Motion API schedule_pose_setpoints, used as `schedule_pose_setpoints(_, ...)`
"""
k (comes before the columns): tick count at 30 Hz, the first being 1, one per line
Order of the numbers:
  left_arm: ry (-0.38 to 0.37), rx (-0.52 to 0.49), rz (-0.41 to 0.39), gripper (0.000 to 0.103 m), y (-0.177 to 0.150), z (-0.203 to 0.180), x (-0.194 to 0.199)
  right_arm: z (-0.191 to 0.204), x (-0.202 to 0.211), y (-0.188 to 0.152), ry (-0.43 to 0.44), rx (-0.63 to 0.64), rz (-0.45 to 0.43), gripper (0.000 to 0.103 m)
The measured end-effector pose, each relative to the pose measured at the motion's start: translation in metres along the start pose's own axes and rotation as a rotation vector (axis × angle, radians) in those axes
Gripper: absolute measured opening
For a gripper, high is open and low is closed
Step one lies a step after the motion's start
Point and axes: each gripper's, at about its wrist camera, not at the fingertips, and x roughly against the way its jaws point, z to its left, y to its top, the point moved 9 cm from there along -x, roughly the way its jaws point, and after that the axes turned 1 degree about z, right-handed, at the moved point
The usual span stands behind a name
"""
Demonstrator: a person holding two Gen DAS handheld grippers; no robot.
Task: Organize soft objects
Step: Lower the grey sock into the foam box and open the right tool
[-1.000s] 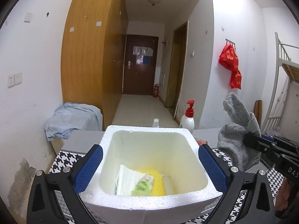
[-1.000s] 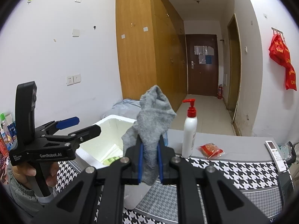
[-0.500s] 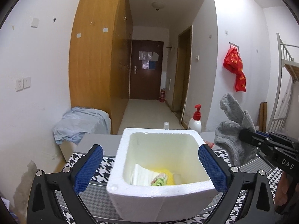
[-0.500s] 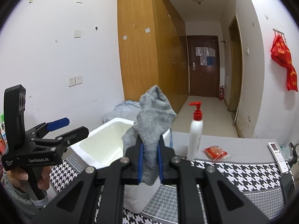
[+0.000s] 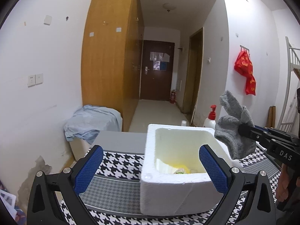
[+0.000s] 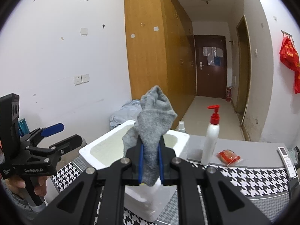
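Observation:
A grey sock (image 6: 153, 123) sticks up from my right gripper (image 6: 150, 161), which is shut on it just above the near right corner of the white foam box (image 6: 105, 140). In the left wrist view the same sock (image 5: 234, 136) hangs beside the box's right rim (image 5: 180, 126). My left gripper (image 5: 150, 166) is open and holds nothing; its right blue pad (image 5: 212, 166) stands in front of the box, its left pad over the cloth. Yellow and white items (image 5: 176, 168) lie in the box bottom. A hand holds the left gripper (image 6: 56, 136) at the left of the right wrist view.
A white pump bottle with a red top (image 6: 211, 136), a red snack packet (image 6: 227, 156) and a remote (image 6: 286, 157) stand right of the box on the houndstooth table cloth (image 6: 253, 180). A small bottle (image 6: 181, 126) is behind the box. A blue cloth (image 5: 91, 120) covers a bin past the table's left end.
My left gripper has drawn back and shifted left, so the box now sits smaller and to the right in its view. The right gripper has carried the sock closer over the box's corner.

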Motion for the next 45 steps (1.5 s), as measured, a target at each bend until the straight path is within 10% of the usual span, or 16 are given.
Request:
schedule_pose_setpoints(27,0.052,0.044,-0.004,0.102,-0.009,0.037,0.015,0.026,-0.046,-0.001,0.040,-0.008,0.081,0.018)
schedule_pose_setpoints(31,0.051,0.045,-0.003,0.102,-0.009,0.037,0.015,0.024,-0.051,-0.002,0.033,-0.012,0.093,0.052)
schedule_pose_setpoints(45,0.062,0.037,-0.004,0.102,-0.008,0.032,0.017,0.028,-0.028,0.006,0.041,0.000,0.040,0.101)
